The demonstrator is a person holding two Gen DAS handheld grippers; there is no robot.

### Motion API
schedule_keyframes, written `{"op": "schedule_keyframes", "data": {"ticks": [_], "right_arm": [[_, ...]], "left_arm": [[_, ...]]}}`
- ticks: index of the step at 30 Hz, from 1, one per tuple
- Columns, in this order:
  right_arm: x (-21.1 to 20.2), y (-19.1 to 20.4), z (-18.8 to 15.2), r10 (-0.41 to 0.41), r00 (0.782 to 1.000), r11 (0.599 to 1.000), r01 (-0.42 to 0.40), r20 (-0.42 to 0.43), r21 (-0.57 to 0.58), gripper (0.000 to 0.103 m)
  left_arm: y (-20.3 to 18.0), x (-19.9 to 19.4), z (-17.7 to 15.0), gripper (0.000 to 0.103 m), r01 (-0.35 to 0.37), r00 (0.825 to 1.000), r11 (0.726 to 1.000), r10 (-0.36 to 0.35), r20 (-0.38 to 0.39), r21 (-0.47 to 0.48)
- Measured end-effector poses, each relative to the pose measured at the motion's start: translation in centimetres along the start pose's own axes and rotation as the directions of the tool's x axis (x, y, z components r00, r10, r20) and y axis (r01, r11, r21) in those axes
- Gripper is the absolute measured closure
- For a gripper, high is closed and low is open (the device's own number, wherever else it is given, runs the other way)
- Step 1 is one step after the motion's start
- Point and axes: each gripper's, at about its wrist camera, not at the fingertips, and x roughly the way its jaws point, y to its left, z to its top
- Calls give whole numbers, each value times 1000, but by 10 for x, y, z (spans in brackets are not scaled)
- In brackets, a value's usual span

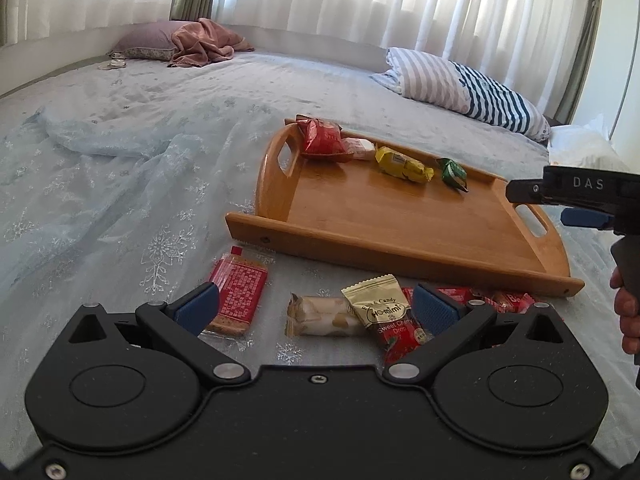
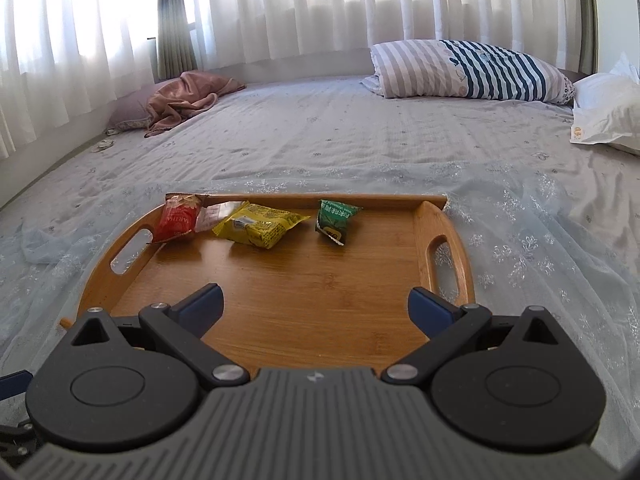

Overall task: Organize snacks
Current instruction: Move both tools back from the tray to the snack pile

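Left wrist view showed the left gripper [image 1: 316, 306] with its fingers spread wide and holding nothing, low in the frame above several loose snacks on the bed cover [image 1: 120, 208]: a red cracker pack [image 1: 239, 298], a pale wafer pack [image 1: 320, 316] and a cherry candy packet [image 1: 382, 312]. The wooden tray [image 1: 400, 232] lay just behind them, with four snacks along its far edge. In the right wrist view, the right gripper [image 2: 316, 306] hung over the tray's bare middle, fingers also spread and empty. The packets looked light, thin and crinkly, probably slippery; I would pinch one across its flat middle, gently, because the biscuits inside may break.
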Motion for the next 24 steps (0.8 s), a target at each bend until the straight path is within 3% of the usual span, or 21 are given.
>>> {"op": "schedule_keyframes", "data": {"ticks": [9, 24], "right_arm": [[-30, -6, -22, 10, 1000, 1000, -10, 4, 3, 0], [-53, -27, -65, -88, 996, 995, 88, -18, 40, 0]], "left_arm": [[1, -3, -4, 0, -9, 1000, 1000, 9, -4, 4], [6, -4, -19, 0, -7, 999, 1000, 6, -41, -16]]}}
